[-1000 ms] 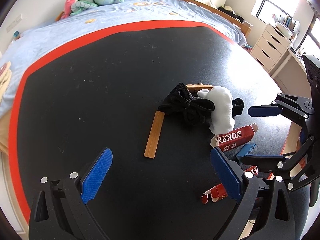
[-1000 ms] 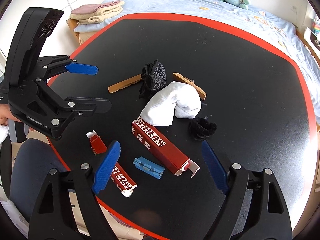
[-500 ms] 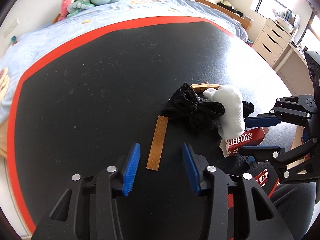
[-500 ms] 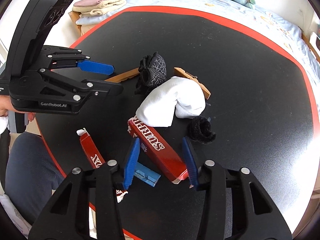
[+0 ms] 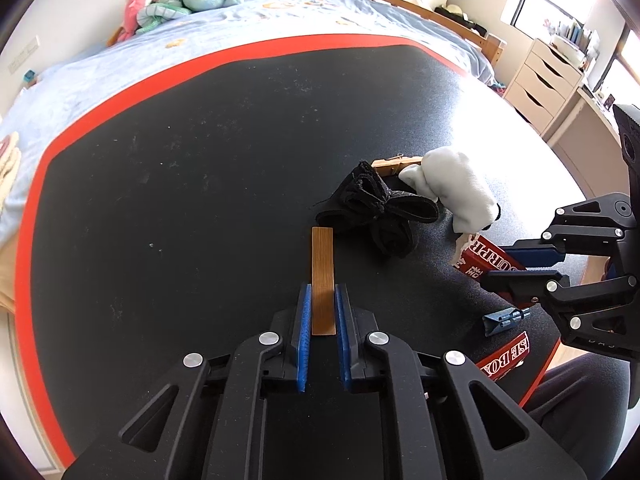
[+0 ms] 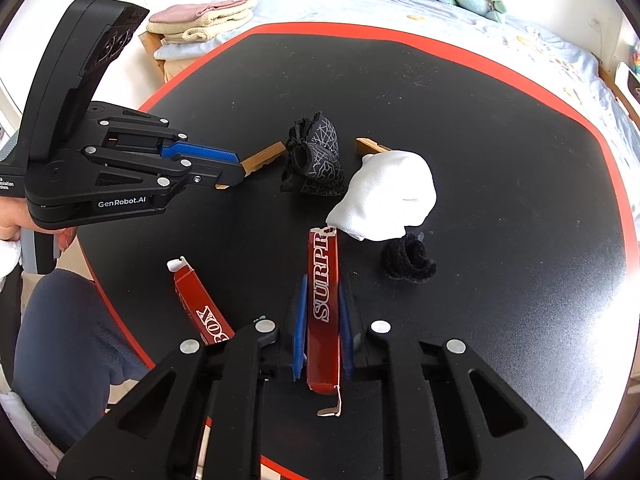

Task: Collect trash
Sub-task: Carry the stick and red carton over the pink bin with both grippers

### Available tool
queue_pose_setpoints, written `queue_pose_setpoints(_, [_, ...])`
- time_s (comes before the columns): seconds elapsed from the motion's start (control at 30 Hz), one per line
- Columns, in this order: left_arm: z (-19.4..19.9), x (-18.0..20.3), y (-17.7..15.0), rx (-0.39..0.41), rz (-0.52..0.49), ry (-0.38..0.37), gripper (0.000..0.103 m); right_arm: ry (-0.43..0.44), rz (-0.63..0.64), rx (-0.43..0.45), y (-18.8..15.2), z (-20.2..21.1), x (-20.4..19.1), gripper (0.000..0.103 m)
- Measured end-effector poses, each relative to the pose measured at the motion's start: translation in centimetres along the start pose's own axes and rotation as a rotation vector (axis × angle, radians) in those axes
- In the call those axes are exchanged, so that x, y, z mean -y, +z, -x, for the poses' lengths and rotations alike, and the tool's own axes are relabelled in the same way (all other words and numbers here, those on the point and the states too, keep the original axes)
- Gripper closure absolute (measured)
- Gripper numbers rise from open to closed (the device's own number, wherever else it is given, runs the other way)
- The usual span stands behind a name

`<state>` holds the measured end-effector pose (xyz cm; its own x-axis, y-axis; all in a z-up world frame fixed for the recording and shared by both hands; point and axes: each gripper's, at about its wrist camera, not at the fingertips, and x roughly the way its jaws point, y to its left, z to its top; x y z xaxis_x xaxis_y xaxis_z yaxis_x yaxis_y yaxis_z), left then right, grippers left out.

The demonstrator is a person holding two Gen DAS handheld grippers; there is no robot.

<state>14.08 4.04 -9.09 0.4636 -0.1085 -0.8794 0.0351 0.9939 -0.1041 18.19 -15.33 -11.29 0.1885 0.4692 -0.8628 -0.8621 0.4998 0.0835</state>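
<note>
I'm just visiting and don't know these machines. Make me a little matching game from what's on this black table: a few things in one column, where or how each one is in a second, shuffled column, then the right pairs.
Things
1. wooden strip
2. red SURPRISE carton
3. white sock
4. blue clip

States
A. lies loose on the black table, held by nothing
B. clamped in the right gripper
C. clamped in the left gripper
D. bunched up, partly covering a second wooden piece

Pairs: 1-C, 2-B, 3-D, 4-A
</note>
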Motion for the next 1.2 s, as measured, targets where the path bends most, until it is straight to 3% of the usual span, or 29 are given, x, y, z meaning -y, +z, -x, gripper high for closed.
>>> queue_pose_setpoints(0.6, [3.3, 0.4, -0.5, 0.045, -0.010, -0.012, 0.091, -0.020, -0.061, 0.087, -1.8, 4.6, 0.4, 0.089])
queue_pose_setpoints(1.2, [8.0, 3.7, -3.0, 0.103, -0.056, -0.047, 0.091, -0.046, -0.099, 0.151, -4.9, 9.4, -1.5, 0.089])
